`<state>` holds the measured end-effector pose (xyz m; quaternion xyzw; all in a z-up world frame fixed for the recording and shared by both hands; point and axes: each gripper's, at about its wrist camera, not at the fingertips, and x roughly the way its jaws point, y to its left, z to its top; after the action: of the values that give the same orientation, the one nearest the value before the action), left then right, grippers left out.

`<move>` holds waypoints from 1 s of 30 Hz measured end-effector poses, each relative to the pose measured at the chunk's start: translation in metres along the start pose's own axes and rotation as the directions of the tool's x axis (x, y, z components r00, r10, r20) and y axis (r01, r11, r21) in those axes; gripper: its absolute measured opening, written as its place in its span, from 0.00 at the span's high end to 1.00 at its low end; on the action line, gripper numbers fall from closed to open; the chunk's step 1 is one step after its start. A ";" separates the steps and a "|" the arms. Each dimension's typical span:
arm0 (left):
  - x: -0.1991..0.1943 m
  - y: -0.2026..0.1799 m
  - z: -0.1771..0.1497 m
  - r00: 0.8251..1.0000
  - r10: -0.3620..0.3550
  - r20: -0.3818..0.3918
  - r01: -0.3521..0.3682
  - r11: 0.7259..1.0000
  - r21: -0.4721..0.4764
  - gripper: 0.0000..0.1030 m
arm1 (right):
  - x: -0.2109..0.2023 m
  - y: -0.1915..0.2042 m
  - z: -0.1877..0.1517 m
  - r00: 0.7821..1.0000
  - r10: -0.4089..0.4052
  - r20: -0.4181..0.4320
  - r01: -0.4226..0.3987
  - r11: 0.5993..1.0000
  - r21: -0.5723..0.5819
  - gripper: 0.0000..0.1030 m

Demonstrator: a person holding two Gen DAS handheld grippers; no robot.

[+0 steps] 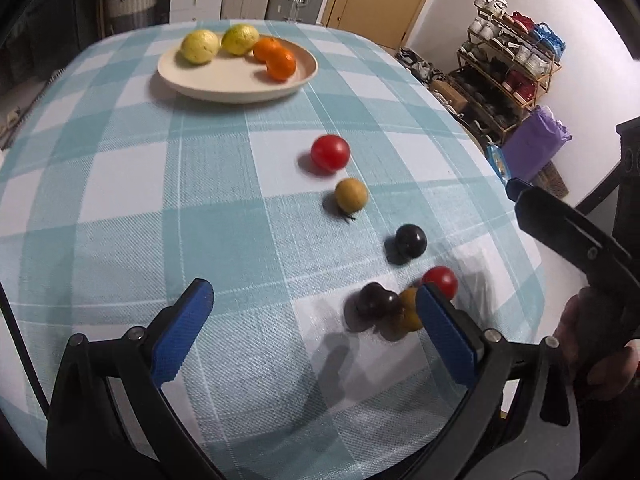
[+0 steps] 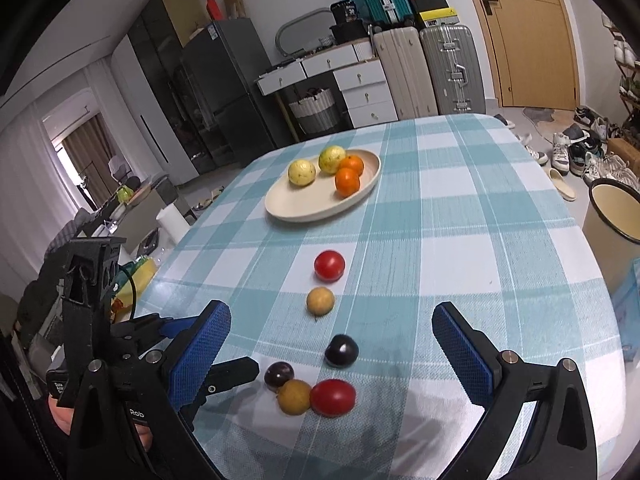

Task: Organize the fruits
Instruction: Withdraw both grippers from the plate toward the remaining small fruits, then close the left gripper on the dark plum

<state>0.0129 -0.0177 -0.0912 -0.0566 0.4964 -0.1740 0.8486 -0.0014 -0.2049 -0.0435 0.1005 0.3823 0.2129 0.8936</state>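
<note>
A cream plate (image 1: 224, 84) (image 2: 304, 208) at the far side of the checked table holds two yellow-green fruits (image 2: 302, 172) and two oranges (image 2: 347, 181). A red tomato (image 2: 329, 266), a tan fruit (image 2: 320, 300) and a dark plum (image 2: 341, 351) lie in a row. Nearer, a second plum (image 2: 279, 374), tan fruit (image 2: 294, 397) and tomato (image 2: 332, 397) touch in a cluster. My right gripper (image 2: 331, 314) is open above the row. My left gripper (image 1: 316, 312) is open, and its right finger covers part of the cluster's tan fruit (image 1: 406, 306).
The blue-and-white checked tablecloth (image 2: 460, 240) drops off at the right edge. A cream bin (image 2: 612, 216) stands on the floor to the right, with a shoe rack (image 1: 508, 64) and a purple bag (image 1: 532, 148) beyond. A hand (image 1: 592, 352) holds the other tool.
</note>
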 end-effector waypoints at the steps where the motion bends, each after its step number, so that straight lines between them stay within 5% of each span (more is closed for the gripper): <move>1: 0.001 0.001 -0.001 1.000 -0.008 -0.005 0.008 1.000 -0.003 0.05 | 0.000 0.001 -0.001 1.000 -0.002 -0.003 0.002 1.000 -0.002 0.00; 21: 0.018 -0.023 -0.004 0.985 -0.161 -0.063 0.165 0.984 0.069 0.78 | 0.008 -0.016 -0.018 0.999 -0.017 -0.047 0.019 0.998 0.053 0.00; 30: 0.019 -0.013 -0.004 0.974 -0.216 -0.073 0.218 0.976 0.019 0.81 | 0.006 -0.020 -0.020 0.999 -0.016 -0.047 0.019 0.998 0.065 0.00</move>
<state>0.0151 -0.0362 -0.1049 -0.0928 0.5146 -0.2742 0.8071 -0.0067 -0.2194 -0.0675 0.1215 0.4105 0.1947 0.8825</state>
